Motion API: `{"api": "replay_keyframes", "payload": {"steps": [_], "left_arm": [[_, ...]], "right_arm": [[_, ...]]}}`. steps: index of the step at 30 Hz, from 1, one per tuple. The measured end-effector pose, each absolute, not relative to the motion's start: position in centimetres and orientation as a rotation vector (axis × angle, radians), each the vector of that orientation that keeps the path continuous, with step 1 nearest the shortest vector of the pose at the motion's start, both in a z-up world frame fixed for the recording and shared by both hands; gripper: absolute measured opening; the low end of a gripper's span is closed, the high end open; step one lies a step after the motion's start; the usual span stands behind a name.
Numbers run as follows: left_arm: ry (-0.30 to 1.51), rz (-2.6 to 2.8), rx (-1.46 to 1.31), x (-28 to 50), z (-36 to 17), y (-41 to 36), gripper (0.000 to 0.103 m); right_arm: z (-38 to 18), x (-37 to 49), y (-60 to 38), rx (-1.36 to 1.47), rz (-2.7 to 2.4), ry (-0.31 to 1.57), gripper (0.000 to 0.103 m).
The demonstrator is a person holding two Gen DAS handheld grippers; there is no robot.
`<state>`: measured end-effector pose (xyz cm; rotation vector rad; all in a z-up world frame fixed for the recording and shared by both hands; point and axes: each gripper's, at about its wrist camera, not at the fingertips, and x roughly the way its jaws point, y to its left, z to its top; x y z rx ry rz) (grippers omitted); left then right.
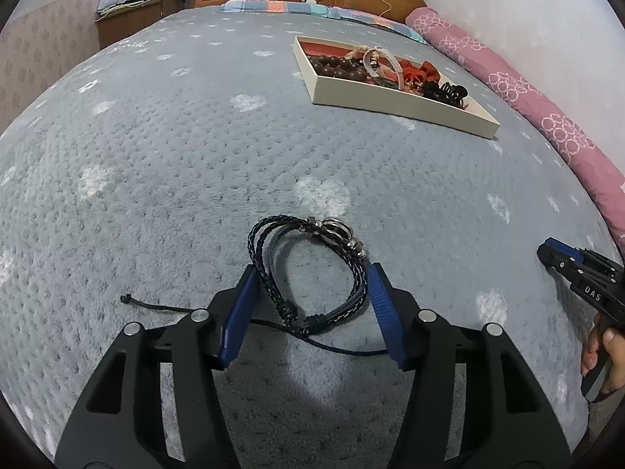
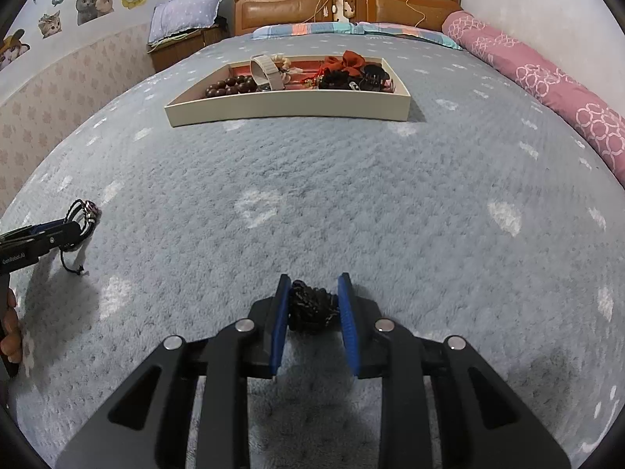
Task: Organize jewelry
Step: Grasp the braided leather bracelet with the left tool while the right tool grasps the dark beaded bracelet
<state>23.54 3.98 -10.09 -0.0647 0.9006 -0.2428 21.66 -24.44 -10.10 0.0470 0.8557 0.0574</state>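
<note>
A black braided cord bracelet (image 1: 332,230) with metal rings sits between the blue pads of my left gripper (image 1: 312,269); both pads press its sides, and its loose cord trails over the blanket. In the right wrist view that bracelet (image 2: 88,213) stands upright in the left gripper (image 2: 74,230) with a cord end hanging. My right gripper (image 2: 313,277) is shut on a small black beaded piece (image 2: 310,306) just above the blanket; in the left wrist view it (image 1: 547,248) shows at the right edge. A cream tray (image 2: 289,107) farther up the bed holds brown beads (image 2: 230,86), a red bow (image 2: 351,60) and a black claw clip (image 2: 375,74).
Everything lies on a grey-blue fleece blanket (image 2: 351,195) covering a bed. A pink bolster (image 2: 547,78) runs along the right wall, a wooden headboard (image 2: 343,4) stands at the far end, and a nightstand with a pillow (image 2: 183,15) is at the far left. A hand (image 1: 609,355) grips the right tool.
</note>
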Motion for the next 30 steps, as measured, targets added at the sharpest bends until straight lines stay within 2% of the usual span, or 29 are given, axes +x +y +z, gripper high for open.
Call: {"api": "replay_keyframes", "payload": {"steps": [7, 9, 13, 15, 22, 30], "left_arm": [[0.894, -0.236, -0.068, 23.25, -9.91, 4.18, 0.050], [0.893, -0.235, -0.070, 23.24, -9.92, 4.15, 0.044], [0.899, -0.228, -0.064, 23.26, -10.03, 4.08, 0.041], [0.900, -0.227, -0.061, 23.32, -10.07, 3.97, 0.033], [0.898, -0.218, -0.054, 23.48, -10.10, 3.87, 0.026], [0.887, -0.186, -0.057, 23.32, -9.99, 4.19, 0.012]], "right_arm": [[-10.10, 21.67, -24.49, 0.047, 0.057, 0.855, 0.025], [-10.10, 21.66, -24.49, 0.047, 0.057, 0.855, 0.025], [-10.11, 21.65, -24.50, 0.049, 0.058, 0.855, 0.025], [-10.11, 21.66, -24.47, 0.048, 0.058, 0.855, 0.025], [-10.10, 21.67, -24.51, 0.048, 0.058, 0.855, 0.025], [-10.10, 21.68, -24.52, 0.049, 0.058, 0.855, 0.025]]}}
